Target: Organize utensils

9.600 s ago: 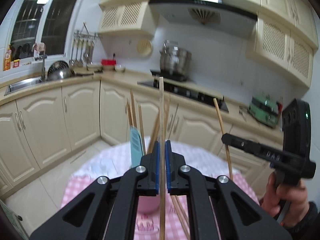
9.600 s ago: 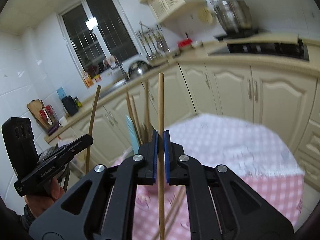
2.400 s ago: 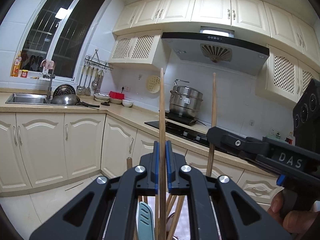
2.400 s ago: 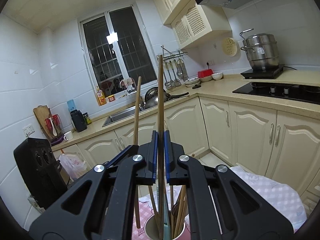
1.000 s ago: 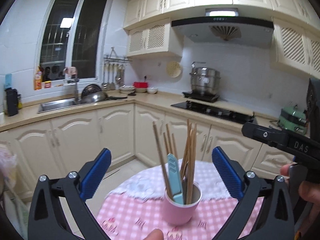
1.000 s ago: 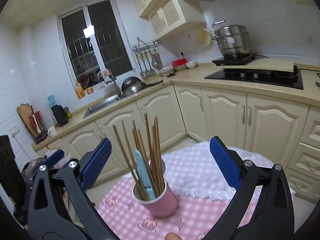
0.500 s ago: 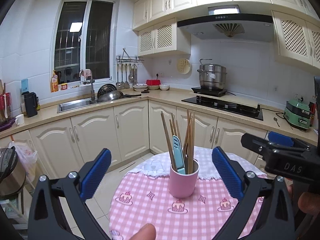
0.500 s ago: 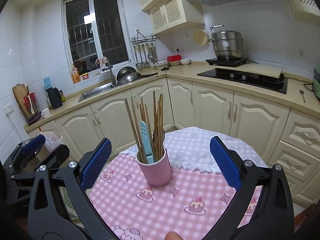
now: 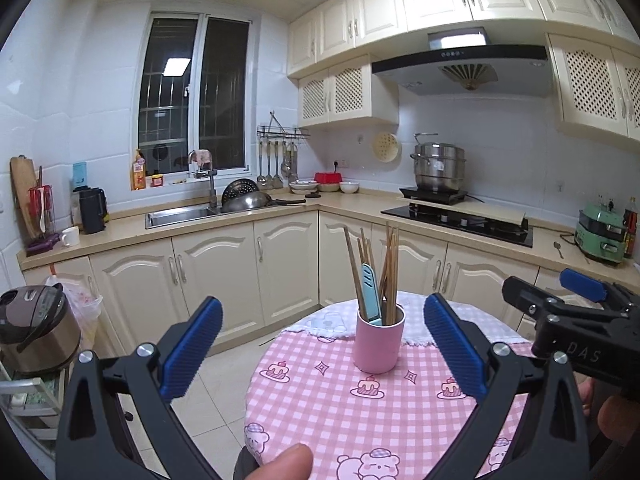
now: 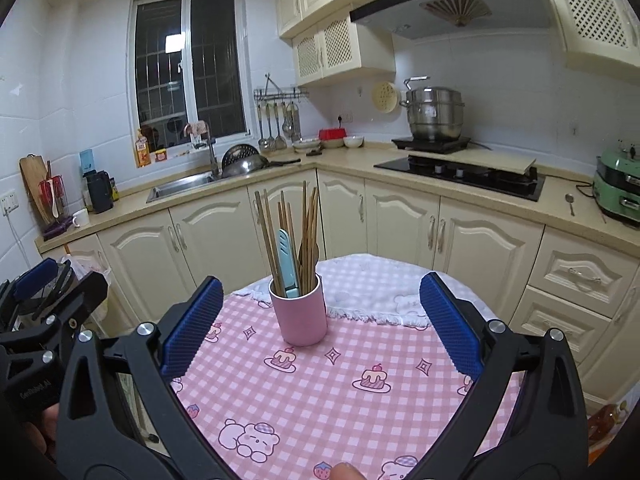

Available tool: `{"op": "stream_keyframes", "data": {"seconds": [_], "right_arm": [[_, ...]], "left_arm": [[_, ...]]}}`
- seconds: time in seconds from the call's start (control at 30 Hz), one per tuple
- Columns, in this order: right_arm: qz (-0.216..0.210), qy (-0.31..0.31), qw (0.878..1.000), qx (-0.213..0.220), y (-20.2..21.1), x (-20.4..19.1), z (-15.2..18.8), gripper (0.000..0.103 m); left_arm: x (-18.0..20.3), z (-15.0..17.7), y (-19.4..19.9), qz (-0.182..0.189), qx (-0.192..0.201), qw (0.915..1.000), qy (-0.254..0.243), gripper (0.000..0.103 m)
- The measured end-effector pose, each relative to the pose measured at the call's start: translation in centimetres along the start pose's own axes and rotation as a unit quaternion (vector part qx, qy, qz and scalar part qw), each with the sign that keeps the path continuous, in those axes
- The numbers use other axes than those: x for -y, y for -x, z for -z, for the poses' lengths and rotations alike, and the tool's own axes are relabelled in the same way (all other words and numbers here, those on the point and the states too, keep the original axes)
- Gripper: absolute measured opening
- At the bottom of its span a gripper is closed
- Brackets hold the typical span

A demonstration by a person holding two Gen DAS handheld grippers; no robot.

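Both chopsticks now dropped in pink cup [image 9: 379, 341], left hand-held gripper [image 9: 323, 344] and right hand-held gripper [image 10: 316, 322] pulled back, jaws wide, holding nothing. Cup straight ahead on worktop [image 10: 320, 392]. Looks basically done.

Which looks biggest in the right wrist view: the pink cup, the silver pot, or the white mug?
1. Pink cup, though it is nearest the camera.
2. Silver pot on the stove, farther back.
3. White mug, smallest, on the counter at left.
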State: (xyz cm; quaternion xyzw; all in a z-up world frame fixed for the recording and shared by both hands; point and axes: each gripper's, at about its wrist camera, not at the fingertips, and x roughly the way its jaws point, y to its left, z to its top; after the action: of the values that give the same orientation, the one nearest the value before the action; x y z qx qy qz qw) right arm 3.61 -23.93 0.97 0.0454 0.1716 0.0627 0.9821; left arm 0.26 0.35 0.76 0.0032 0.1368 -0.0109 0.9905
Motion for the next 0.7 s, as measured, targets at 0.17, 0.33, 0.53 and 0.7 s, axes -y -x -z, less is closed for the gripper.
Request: {"op": "stream_keyframes", "data": {"seconds": [0.17,0.33,0.53,0.7], "right_arm": [[0.002,0.000,1.000,0.013,1.4,-0.4,0.1,0.097],[0.003,0.000,1.000,0.016,2.0,-0.5,0.2,0.097],[0.003,-0.001,1.000,0.017,2.4,-0.6,0.2,0.097],[0.001,-0.002,1.000,0.015,2.3,-0.6,0.2,0.097]], "left_arm": [[-0.5,0.2,1.3,-0.006,0.000,0.9999,0.008,0.099],[-0.8,0.2,1.4,-0.005,-0.002,0.9999,0.012,0.099],[-0.6,0.3,1.5,-0.008,-0.004,0.9999,0.008,0.099],[-0.5,0.4,1.7,-0.015,0.000,0.9999,0.002,0.099]]}}
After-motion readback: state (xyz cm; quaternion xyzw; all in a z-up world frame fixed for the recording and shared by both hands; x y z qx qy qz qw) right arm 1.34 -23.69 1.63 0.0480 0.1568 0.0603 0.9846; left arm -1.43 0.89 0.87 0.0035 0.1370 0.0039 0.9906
